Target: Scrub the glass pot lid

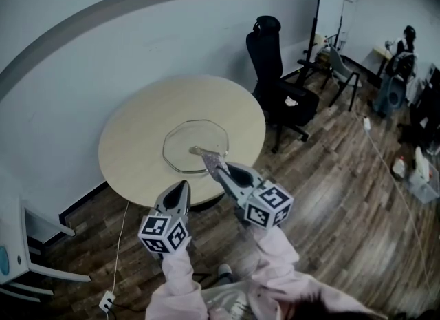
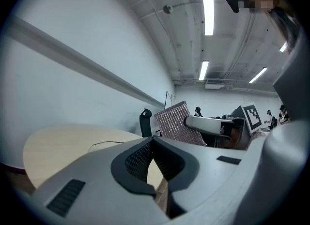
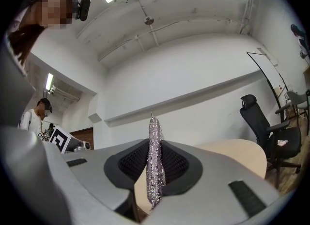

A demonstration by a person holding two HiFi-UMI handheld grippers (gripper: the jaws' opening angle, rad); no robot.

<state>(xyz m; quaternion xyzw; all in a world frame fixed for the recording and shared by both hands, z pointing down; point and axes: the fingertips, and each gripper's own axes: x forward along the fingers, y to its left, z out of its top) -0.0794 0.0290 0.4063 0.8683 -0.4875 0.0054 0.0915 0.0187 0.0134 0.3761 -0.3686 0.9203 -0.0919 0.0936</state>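
Head view: held level, left gripper [image 1: 183, 185] fingers closed empty, right gripper [image 1: 220, 167] clamping a scouring cloth [image 3: 155, 163].

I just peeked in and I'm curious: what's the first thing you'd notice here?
Probably the sparkly silver scrubbing cloth pinched edge-up in the right gripper, which reaches over the near edge of the round beige table. Right behind it, a big clear glass lid lies flat on that table. The left gripper, beside the right one, is shut with nothing in it.
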